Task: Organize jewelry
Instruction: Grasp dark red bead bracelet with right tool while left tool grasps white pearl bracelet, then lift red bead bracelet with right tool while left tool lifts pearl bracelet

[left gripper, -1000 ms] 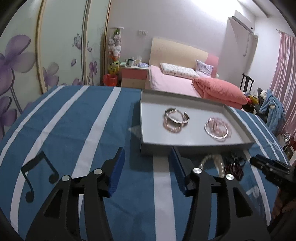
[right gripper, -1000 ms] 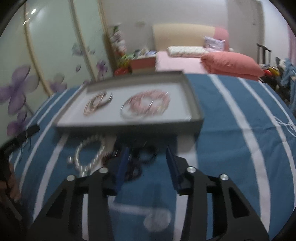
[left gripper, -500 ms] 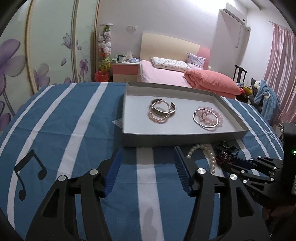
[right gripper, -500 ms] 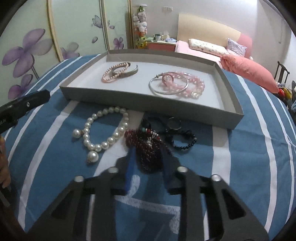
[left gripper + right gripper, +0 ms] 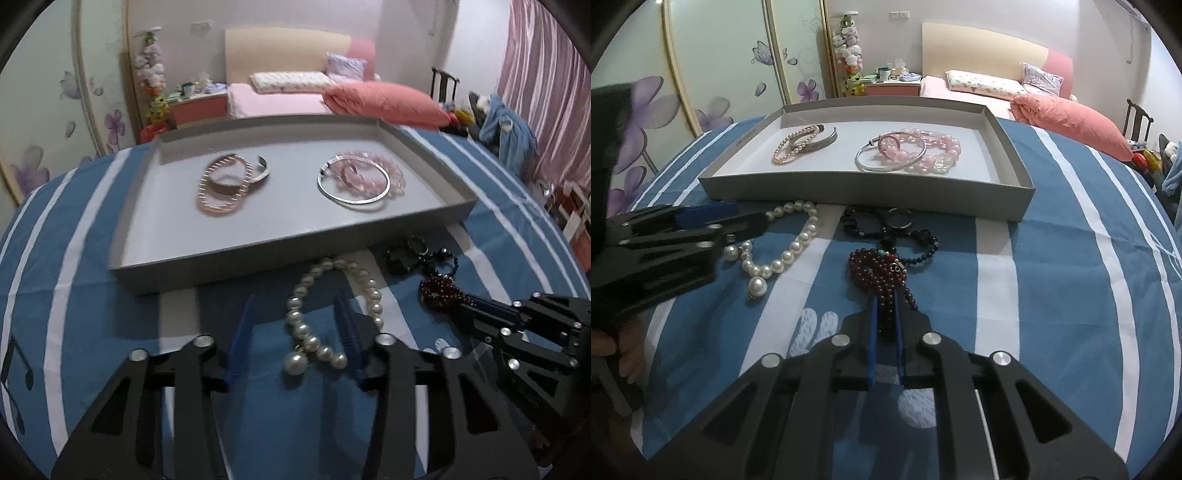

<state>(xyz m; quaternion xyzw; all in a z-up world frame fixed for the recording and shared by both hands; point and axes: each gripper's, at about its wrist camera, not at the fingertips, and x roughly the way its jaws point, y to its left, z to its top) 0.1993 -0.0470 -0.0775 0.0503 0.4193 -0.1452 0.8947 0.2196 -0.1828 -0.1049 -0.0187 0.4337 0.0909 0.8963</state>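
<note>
A grey tray [image 5: 258,254] [image 5: 849,184] holds a pink pearl bracelet with a silver cuff [image 5: 803,142] and a silver bangle on pink beads [image 5: 908,151]. In front of it on the blue striped cloth lie a white pearl bracelet [image 5: 332,306] [image 5: 783,243], a black bead bracelet with a ring [image 5: 890,225] and a dark red bead bracelet [image 5: 882,273] [image 5: 441,293]. My left gripper [image 5: 295,314] is open, its fingers on either side of the white pearl bracelet. My right gripper [image 5: 885,306] is shut on the dark red bead bracelet, which rests on the cloth.
The table is round with a blue and white striped cloth [image 5: 1052,277]. A bed with a coral pillow [image 5: 1067,122], a nightstand [image 5: 894,86] and wardrobe doors [image 5: 720,66] stand behind. A chair with clothes [image 5: 506,125] is at the right.
My left gripper moved right and forward until its fingers straddle the white pearl bracelet. My right gripper closed on the dark red bead bracelet.
</note>
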